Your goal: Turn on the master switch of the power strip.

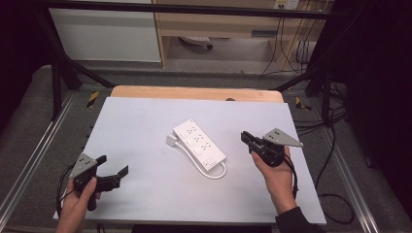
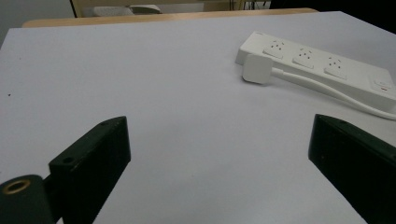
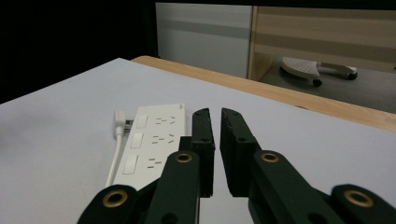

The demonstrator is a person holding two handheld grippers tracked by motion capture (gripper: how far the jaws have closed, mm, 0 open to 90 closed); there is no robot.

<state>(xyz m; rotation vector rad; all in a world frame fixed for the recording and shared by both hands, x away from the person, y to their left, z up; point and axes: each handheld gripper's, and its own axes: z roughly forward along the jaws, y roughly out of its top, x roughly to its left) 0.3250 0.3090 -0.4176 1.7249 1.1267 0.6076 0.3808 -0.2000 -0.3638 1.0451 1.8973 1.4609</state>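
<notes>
A white power strip [image 1: 199,141] lies diagonally in the middle of the light grey table, its white plug [image 1: 172,141] and cable resting along its left side. The strip [image 2: 322,65] and plug [image 2: 256,69] appear at the upper right of the left gripper view. My left gripper [image 1: 114,170] hovers near the table's front left corner, jaws wide open with nothing between them. My right gripper [image 1: 247,138] is held to the right of the strip, jaws shut with only a thin slit and nothing held. In the right gripper view the strip [image 3: 149,142] lies left of the jaws.
The grey table top [image 1: 145,121] has a wooden strip [image 1: 194,92] along its far edge. Dark frame bars and cables [image 1: 335,145] stand around the table on the floor. A white cabinet [image 1: 107,34] stands behind.
</notes>
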